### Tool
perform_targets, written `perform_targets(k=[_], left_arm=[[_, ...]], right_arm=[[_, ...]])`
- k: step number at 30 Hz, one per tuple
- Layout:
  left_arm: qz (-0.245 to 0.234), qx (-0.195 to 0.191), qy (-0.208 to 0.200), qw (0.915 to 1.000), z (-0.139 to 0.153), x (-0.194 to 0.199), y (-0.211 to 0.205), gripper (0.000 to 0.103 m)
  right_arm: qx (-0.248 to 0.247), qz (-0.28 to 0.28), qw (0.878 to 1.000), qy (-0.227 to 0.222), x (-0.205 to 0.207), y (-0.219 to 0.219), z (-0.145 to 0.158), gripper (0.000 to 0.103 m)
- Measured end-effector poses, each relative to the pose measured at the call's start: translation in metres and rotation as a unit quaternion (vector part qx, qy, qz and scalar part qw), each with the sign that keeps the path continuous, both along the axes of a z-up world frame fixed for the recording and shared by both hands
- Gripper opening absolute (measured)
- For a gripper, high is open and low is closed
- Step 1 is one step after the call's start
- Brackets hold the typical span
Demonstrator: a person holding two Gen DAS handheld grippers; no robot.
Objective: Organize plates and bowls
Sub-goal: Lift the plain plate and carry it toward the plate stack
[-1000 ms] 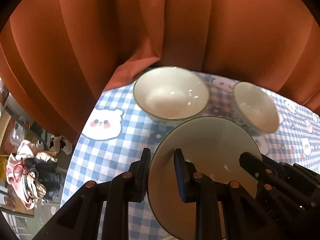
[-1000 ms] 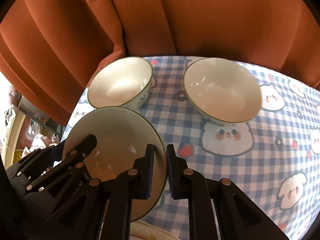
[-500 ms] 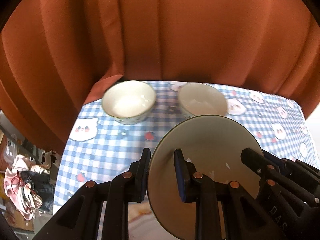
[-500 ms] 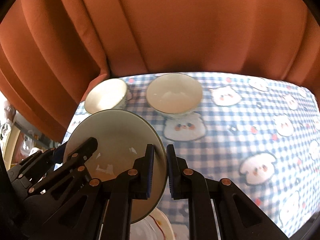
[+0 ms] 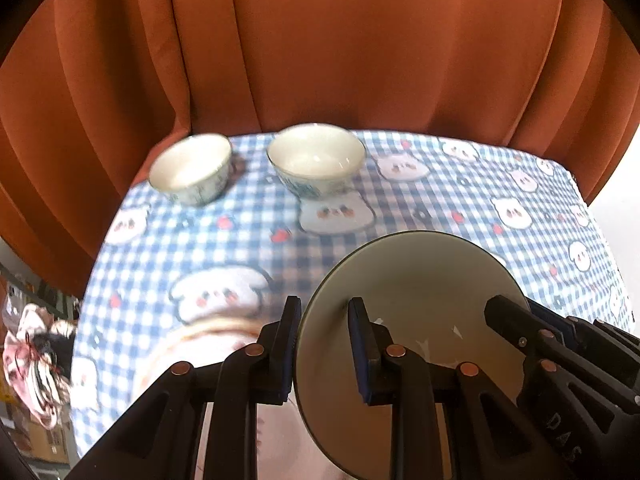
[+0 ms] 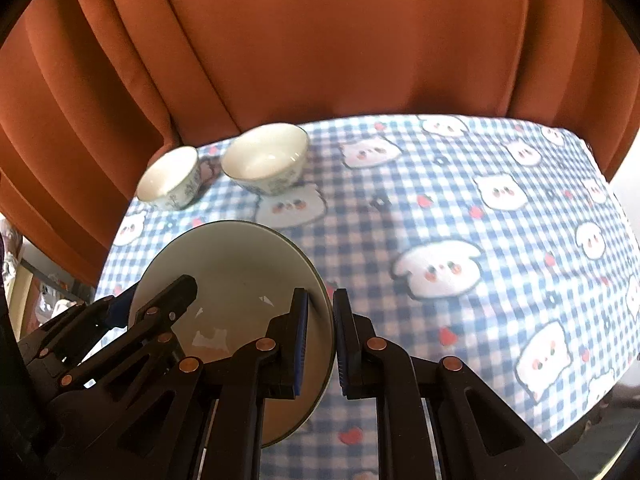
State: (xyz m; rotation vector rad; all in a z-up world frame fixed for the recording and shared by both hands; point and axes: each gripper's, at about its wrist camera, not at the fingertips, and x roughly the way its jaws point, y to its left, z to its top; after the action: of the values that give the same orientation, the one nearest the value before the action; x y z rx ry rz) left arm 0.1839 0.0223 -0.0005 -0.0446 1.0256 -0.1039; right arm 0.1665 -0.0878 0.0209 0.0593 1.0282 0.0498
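1. Left wrist view: the left gripper (image 5: 324,348) is clamped on the left rim of the plate (image 5: 416,304), one pad on each face. The right gripper (image 5: 520,340), reaching in from the lower right of the frame, pinches the opposite rim.
2. Right wrist view: the right gripper (image 6: 320,336) has its blue pads closed on the plate (image 6: 240,272) at its right edge, with the left gripper (image 6: 160,304) at lower left.
3. A second ago the two bowls filled the middle of both views; now the smaller bowl (image 5: 190,168) and the larger bowl (image 5: 316,156) sit small at the upper left, near the orange curtain (image 5: 360,48).
4. The plate has been carried back and upward, clear of the checked tablecloth (image 6: 460,208).
5. A blurred second plate (image 5: 208,340) shows under the left gripper in the lower left, likely the stacking spot, so lowering probably comes next.
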Motion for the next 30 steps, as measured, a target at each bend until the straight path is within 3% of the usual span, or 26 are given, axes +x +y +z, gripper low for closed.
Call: perform_targets(k=[13,22,27,30], left_arm=[[0.030,0.009,0.049,0.9983,-0.047,-0.044,-0.058,0.022],[0.066,0.014,0.073,0.9951,-0.072,-0.050,-0.078,0.022],[0.077,0.026,0.055,0.9952,-0.068,-0.048,-0.084,0.022],[0.081,0.023,0.060,0.9947,-0.068,-0.048,-0.085,0.028]], right_arm=[[0.011,0.021,0.999,0.040,-0.031,-0.065,-0.038,0.016],[0.013,0.050,0.996,0.069,-0.032,-0.087,-0.063,0.016],[0.010,0.064,0.995,0.072,-0.026,-0.093,-0.070,0.016],[0.016,0.071,0.995,0.076,-0.022,-0.096,-0.072,0.016]])
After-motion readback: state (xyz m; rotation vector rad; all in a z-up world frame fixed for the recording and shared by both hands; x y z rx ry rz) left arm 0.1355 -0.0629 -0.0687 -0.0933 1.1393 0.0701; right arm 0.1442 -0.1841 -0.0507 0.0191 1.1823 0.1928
